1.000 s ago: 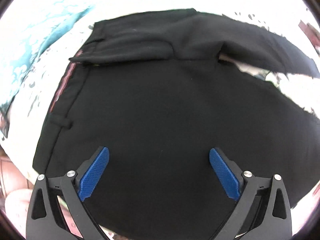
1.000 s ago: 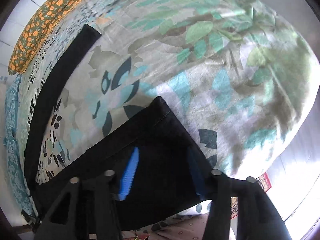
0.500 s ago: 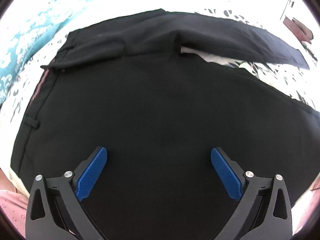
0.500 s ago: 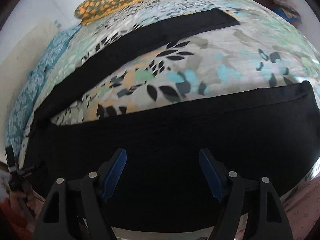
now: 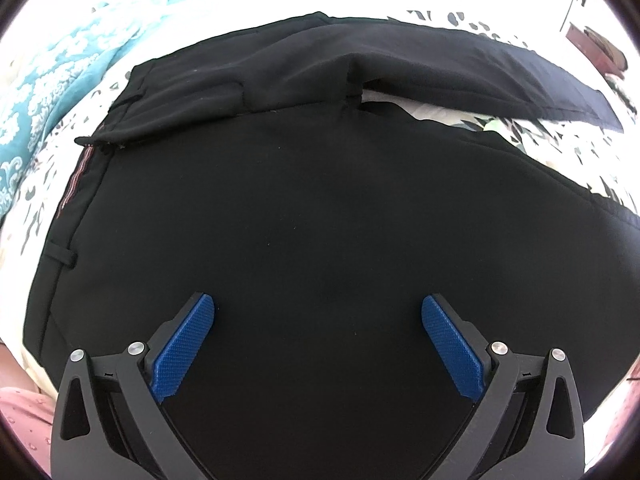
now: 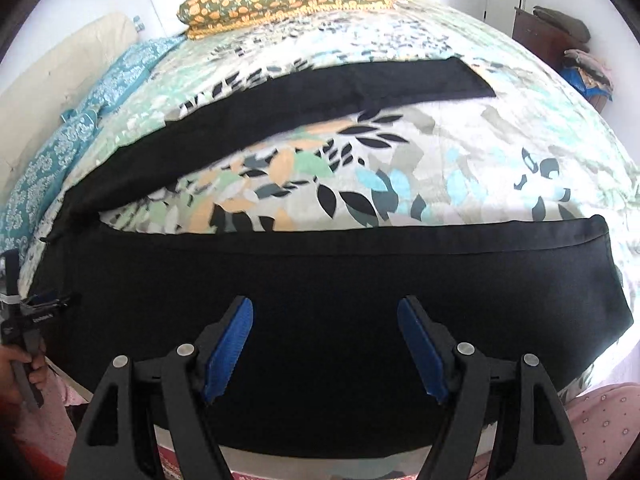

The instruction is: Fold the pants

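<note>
On the bed point(image 6: 460, 152), the black pants point(image 6: 320, 280) lay flat, legs splayed apart. Left tool point(image 5: 318, 320) and right tool point(image 6: 325, 326) both hovered open and empty over them. Judged pre-fold: next, seize one leg and lay it over the other

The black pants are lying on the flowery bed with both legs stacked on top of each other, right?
Not quite. The black pants do lie on the flowery bed, but the legs are spread apart, with patterned sheet showing between them. The right wrist view shows the gap.
</note>
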`<state>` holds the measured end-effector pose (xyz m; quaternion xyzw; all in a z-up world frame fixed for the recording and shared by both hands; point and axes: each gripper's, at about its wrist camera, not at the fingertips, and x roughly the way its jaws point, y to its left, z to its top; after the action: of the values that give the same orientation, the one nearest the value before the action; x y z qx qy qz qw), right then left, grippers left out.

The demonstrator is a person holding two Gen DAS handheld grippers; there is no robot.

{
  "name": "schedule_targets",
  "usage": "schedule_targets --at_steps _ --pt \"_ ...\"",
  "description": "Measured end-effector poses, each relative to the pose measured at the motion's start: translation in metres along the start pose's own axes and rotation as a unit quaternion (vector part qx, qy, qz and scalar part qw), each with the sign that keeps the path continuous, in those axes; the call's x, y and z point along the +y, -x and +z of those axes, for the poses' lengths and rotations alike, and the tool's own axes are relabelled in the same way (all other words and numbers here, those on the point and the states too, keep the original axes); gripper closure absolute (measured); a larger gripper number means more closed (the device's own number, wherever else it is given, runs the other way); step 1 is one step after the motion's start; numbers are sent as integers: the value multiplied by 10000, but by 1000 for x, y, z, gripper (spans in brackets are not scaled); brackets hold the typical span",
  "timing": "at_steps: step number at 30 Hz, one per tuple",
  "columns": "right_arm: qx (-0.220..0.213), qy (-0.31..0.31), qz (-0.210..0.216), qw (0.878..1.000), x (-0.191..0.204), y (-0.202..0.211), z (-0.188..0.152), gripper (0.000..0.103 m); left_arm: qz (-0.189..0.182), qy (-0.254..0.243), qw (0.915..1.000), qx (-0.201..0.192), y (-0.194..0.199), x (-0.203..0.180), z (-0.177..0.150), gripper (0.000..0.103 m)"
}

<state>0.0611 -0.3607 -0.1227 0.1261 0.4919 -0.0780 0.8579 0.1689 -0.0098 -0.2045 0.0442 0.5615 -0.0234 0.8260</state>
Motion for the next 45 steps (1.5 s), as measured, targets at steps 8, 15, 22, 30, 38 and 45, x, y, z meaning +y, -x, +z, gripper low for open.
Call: schedule_targets --at_steps 8,15,22,30,38,45 --pt "-224 -299 564 9977 24 52 3 25 24 -47 9999 162 -1 -3 5 0" --pt "-471 168 636 9967 34 52 -5 11 180 -173 9992 304 -5 -10 9 0" --pt "-814 -191 703 9940 10 63 -7 11 275 231 9986 393 -7 -7 18 0" --pt "-297 -696 544 9956 3 29 -13 11 246 351 9991 12 -2 -3 5 0" --pt "13 -381 225 9990 11 7 -16 11 259 418 9988 -80 -1 -5 4 0" --pt "119 -433 268 9986 12 -8 -18 11 254 438 9987 -41 1 -4 2 0"
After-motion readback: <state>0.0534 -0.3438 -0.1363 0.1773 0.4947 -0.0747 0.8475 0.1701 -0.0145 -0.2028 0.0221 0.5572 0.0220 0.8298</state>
